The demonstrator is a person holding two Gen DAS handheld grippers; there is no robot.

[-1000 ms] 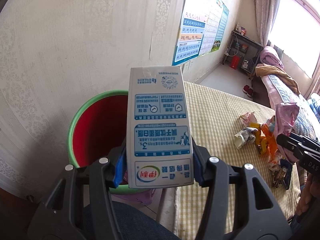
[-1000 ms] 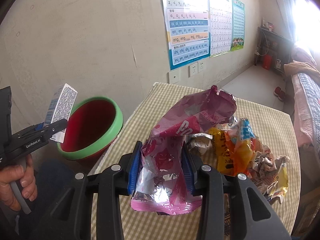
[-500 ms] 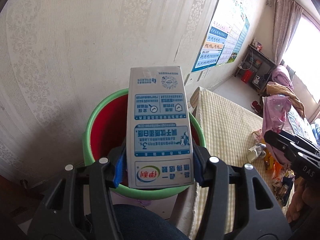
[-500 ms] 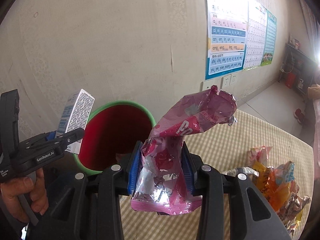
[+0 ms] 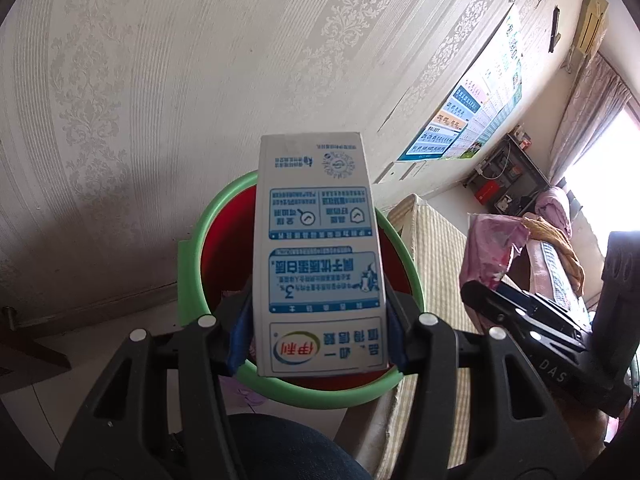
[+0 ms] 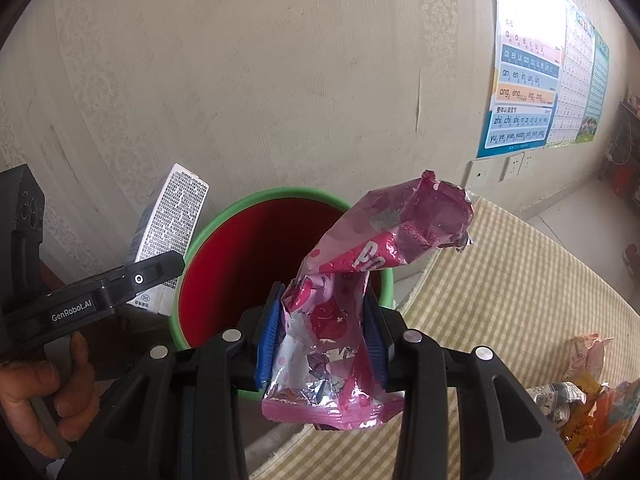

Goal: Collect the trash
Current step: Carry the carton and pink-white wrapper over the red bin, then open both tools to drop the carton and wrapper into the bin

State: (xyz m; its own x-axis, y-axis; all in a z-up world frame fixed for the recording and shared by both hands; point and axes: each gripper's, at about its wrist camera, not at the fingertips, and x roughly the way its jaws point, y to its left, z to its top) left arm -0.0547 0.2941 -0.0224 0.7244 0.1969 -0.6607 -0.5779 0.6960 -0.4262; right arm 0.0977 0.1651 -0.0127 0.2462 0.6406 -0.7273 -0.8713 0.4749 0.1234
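My left gripper (image 5: 318, 332) is shut on a white and blue milk carton (image 5: 318, 252), held upright over the red bin with a green rim (image 5: 192, 268). The carton (image 6: 172, 232) and left gripper (image 6: 156, 272) also show in the right wrist view, at the bin's left rim. My right gripper (image 6: 322, 340) is shut on a crumpled pink foil snack bag (image 6: 360, 280), held above the bin's (image 6: 280, 196) near right rim. That bag (image 5: 488, 248) also shows in the left wrist view.
The bin stands on the floor against the wallpapered wall, beside the table with a checked cloth (image 6: 500, 280). More wrappers (image 6: 592, 392) lie on the table at the right. Posters (image 6: 524, 92) hang on the wall.
Both grippers have moved left from the table toward the bin, each still holding its item. The carton now sits over the bin's opening and the pink bag near its rim.
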